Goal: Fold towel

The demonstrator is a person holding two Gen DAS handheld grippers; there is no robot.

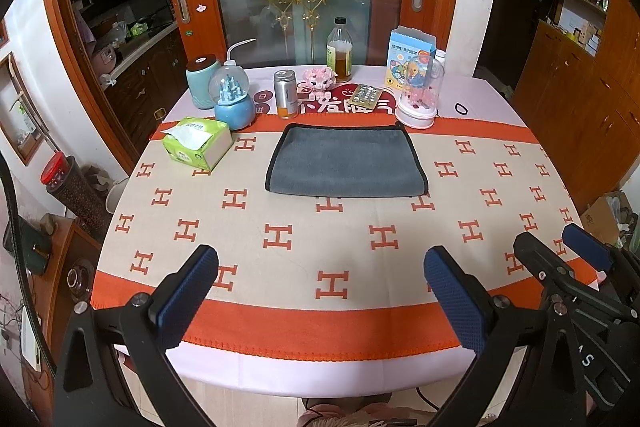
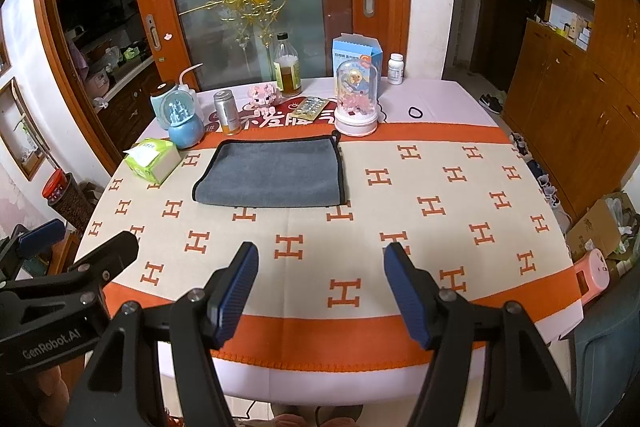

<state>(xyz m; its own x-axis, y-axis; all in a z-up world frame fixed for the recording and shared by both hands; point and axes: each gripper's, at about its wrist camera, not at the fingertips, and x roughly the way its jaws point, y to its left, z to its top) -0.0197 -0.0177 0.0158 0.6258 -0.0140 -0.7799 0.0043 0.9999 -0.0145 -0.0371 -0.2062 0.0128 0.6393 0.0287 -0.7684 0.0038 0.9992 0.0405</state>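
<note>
A grey towel (image 1: 346,159) with black trim lies folded flat on the far half of the patterned tablecloth; it also shows in the right wrist view (image 2: 272,174). My left gripper (image 1: 320,291) is open and empty, held over the table's near edge, well short of the towel. My right gripper (image 2: 320,291) is open and empty too, beside the left one at the near edge; it also shows at the right of the left wrist view (image 1: 560,247). The left gripper shows at the left of the right wrist view (image 2: 76,239).
Behind the towel stand a tissue pack (image 1: 198,143), a blue snow globe (image 1: 234,99), a metal can (image 1: 285,93), a bottle (image 1: 339,51), a pill blister (image 1: 366,95), a pink dome (image 1: 418,95) and a blue box (image 1: 410,47). A black hair tie (image 1: 463,108) lies far right.
</note>
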